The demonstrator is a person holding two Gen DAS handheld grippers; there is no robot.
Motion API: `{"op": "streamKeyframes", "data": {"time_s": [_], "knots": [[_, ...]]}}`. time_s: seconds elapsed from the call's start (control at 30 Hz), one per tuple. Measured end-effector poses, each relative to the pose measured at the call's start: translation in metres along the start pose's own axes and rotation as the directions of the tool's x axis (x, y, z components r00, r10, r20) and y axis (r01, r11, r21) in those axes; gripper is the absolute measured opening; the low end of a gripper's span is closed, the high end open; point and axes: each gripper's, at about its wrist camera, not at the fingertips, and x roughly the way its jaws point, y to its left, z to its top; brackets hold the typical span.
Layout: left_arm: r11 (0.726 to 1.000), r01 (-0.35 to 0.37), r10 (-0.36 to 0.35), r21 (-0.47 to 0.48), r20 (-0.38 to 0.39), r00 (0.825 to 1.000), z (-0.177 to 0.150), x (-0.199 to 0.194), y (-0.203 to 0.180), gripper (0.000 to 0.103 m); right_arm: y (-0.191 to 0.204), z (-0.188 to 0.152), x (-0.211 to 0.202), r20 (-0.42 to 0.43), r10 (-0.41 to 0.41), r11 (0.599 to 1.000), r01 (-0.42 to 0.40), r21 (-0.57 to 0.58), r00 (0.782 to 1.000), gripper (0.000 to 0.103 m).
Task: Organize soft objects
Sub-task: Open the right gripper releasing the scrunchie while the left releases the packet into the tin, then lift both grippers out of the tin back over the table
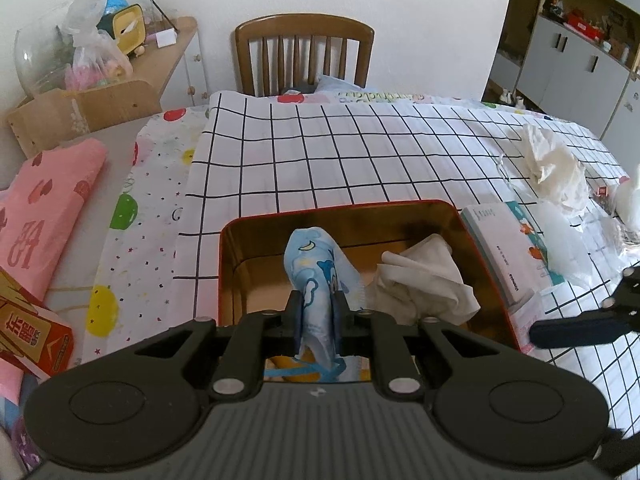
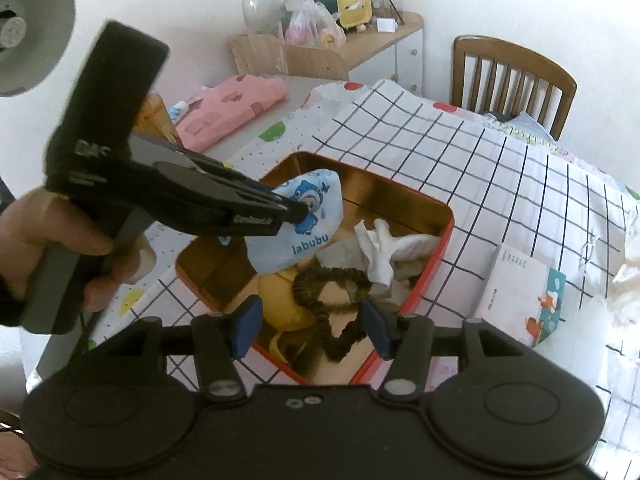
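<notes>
Table under grid cloth (image 1: pixel 360 152), red tin (image 2: pixel 448 224) on it. Blue cartoon pouch (image 1: pixel 316 276) pinched in left gripper (image 1: pixel 318 320), hanging over tin. Soft, crumpled, print of blue figures. Risk: early release, pouch lands on rim, slides out. Right gripper (image 2: pixel 312 328) gaping, empty, above brown scrunchie (image 2: pixel 332 284); could snag it, or white cloth (image 2: pixel 384 248).

Worktop (image 1: pixel 120 136) covered by grid-checked cloth (image 1: pixel 360 152); red-rimmed tin (image 1: pixel 340 210), booklet (image 1: pixel 508 248), crumpled tissue (image 1: pixel 556 168) seen lying on it.
</notes>
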Motion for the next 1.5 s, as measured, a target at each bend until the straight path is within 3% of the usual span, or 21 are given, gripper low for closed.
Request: {"op": "streamKeyframes", "data": {"time_s": [0.1, 0.13, 0.2, 0.23, 0.27, 0.6, 0.77, 1.0, 1.5], "knots": [[1.0, 0.003, -0.003, -0.01, 0.002, 1.0, -0.001, -0.002, -0.001, 0.015, 0.0, -0.001, -0.012, 0.024, 0.002, 1.0, -0.002, -0.011, 1.0, 0.06], [1.0, 0.002, -0.002, -0.014, 0.001, 1.0, -0.001, -0.002, -0.001, 0.019, -0.002, -0.001, -0.015, 0.03, 0.003, 1.0, -0.003, -0.011, 1.0, 0.06], [1.0, 0.0, 0.0, -0.03, -0.002, 1.0, -0.002, -0.001, -0.001, 0.037, -0.004, -0.002, -0.023, 0.04, 0.003, 1.0, -0.003, -0.007, 0.999, 0.061], [0.999, 0.0, 0.0, -0.033, -0.001, 1.0, -0.002, -0.001, -0.001, 0.056, -0.006, -0.003, -0.026, 0.045, 0.006, 1.0, -0.005, -0.003, 0.999, 0.061], [1.0, -0.002, 0.002, -0.031, 0.003, 1.0, -0.003, -0.001, -0.003, 0.066, -0.008, -0.004, -0.029, 0.048, 0.007, 1.0, -0.007, 0.002, 0.999, 0.061], [0.999, -0.039, 0.039, -0.001, 0.011, 0.999, -0.005, -0.011, -0.017, 0.066, -0.027, -0.018, -0.071, 0.093, 0.021, 1.0, -0.022, 0.019, 0.995, 0.064], [0.999, -0.054, 0.054, 0.006, 0.034, 0.998, -0.006, -0.028, -0.026, 0.074, -0.043, -0.026, -0.094, 0.119, 0.015, 0.999, -0.019, 0.037, 0.993, 0.065], [0.998, -0.01, 0.013, -0.063, 0.041, 0.999, -0.003, -0.047, -0.034, 0.079, -0.067, -0.038, -0.119, 0.143, 0.029, 0.998, -0.036, 0.049, 0.989, 0.072], [0.997, -0.004, 0.017, -0.08, 0.158, 0.987, -0.003, -0.1, -0.096, 0.083, -0.128, -0.073, -0.17, 0.19, 0.003, 0.996, -0.021, 0.09, 0.982, 0.088]]}}
